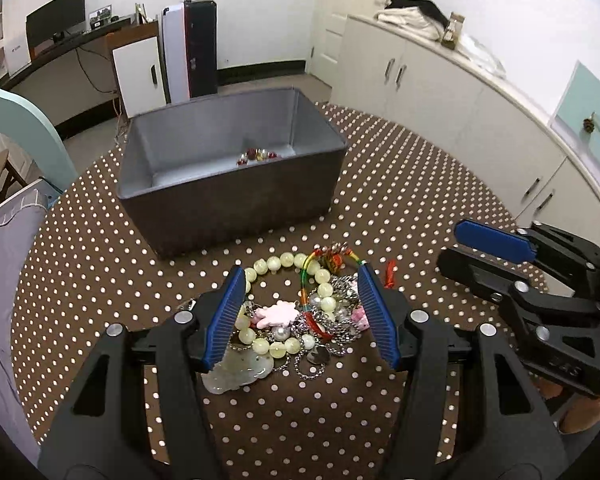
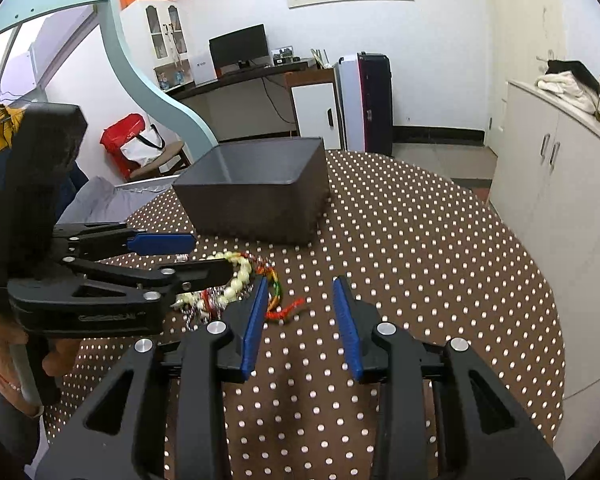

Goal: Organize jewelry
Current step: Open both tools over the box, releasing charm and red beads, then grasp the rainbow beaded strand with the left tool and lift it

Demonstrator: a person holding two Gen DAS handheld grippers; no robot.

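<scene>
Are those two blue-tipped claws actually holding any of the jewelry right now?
No, nothing is held. The left gripper hangs open over the jewelry pile, pads not pressing on it. The right gripper is open over bare tablecloth.

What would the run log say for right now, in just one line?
left tool: open over jewelry pile | right tool: open, empty, beside pile | gray bin: one beaded piece inside | step: next pick

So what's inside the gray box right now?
The gray box holds one small beaded piece with red and clear beads near its far wall. The near wall hides the front floor, so anything lying there cannot be seen.
</scene>
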